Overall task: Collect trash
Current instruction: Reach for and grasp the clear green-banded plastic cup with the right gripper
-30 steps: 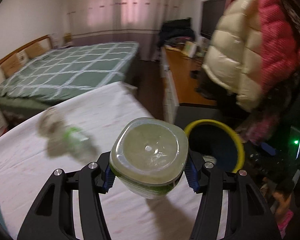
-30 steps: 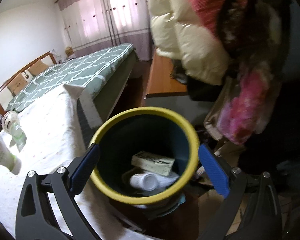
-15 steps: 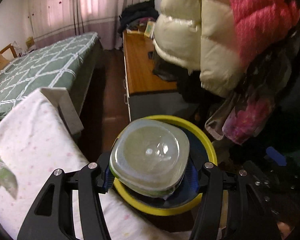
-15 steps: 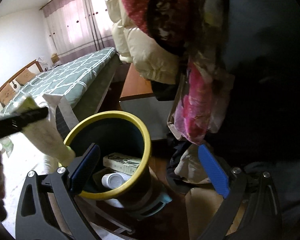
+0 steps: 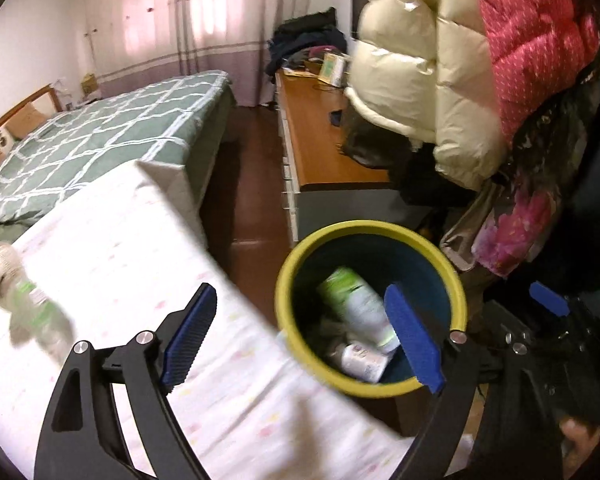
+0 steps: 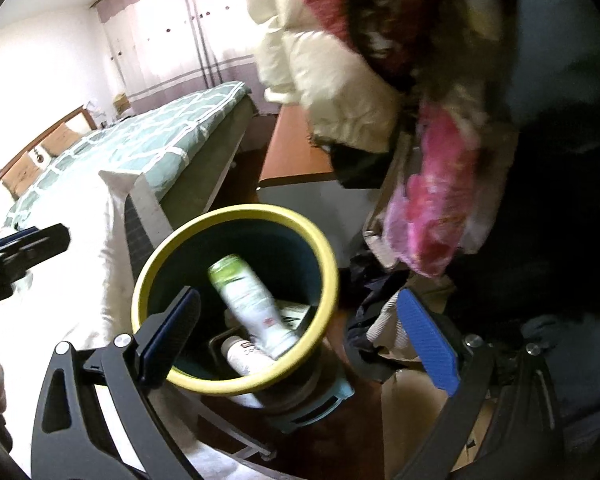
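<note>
Left tool (image 5: 300, 336): jaws opening, nothing between them; poised at the bin's near edge.
Right tool (image 6: 300, 336): spread wide, empty, framing the bin.
Green-labelled bottle (image 5: 356, 308): inside the yellow-rimmed bin (image 5: 284, 276), tilted, atop a small white bottle (image 5: 358, 360) and a flat carton (image 6: 294, 314).
Remaining: clear plastic bottle (image 5: 24, 308), blurred, lying on the white-clothed surface (image 5: 112, 240).
Progress: three pieces binned; at least one left.
</note>
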Demonstrator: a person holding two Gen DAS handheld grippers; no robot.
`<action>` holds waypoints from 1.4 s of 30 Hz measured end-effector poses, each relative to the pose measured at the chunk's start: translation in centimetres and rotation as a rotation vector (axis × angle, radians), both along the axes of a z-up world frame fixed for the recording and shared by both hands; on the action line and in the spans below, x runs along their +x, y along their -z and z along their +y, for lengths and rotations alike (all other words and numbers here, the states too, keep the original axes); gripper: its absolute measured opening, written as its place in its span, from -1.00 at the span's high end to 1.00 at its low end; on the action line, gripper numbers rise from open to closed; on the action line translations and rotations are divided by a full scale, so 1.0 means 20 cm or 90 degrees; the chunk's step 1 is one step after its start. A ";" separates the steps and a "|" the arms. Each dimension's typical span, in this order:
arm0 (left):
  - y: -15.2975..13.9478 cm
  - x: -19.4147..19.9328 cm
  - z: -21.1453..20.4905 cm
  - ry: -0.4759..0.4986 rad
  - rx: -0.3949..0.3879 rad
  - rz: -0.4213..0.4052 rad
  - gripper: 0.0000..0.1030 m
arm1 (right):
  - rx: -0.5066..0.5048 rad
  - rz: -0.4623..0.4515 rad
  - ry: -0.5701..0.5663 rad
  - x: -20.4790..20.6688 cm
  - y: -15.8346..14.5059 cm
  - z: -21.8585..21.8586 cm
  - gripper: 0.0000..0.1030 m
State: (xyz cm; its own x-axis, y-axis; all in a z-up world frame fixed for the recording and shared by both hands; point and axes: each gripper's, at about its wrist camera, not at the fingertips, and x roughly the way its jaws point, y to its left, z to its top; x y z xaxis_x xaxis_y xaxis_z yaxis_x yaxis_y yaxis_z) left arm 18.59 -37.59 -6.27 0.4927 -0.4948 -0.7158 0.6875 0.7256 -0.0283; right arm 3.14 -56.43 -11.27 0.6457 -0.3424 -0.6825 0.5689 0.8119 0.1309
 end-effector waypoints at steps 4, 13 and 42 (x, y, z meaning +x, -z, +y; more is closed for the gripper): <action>-0.01 0.02 0.32 -0.062 -0.018 -0.002 -0.68 | -0.004 0.008 -0.036 0.10 0.00 0.11 -0.83; 0.01 0.12 1.20 -0.278 -0.033 -0.046 -0.76 | -0.028 0.012 -0.146 0.37 -0.07 0.45 -0.83; 0.29 0.39 2.10 -0.552 -0.062 -0.010 -0.82 | -0.012 0.044 -0.462 1.51 0.03 1.50 -0.81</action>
State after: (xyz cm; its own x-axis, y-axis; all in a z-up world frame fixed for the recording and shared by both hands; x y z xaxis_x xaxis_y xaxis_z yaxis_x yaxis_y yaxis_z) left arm 26.34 4.41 -12.07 0.7335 0.0003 -0.6797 -0.1053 0.9880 -0.1133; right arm 33.38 -26.41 -11.84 0.6706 0.1428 -0.7280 -0.1068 0.9897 0.0958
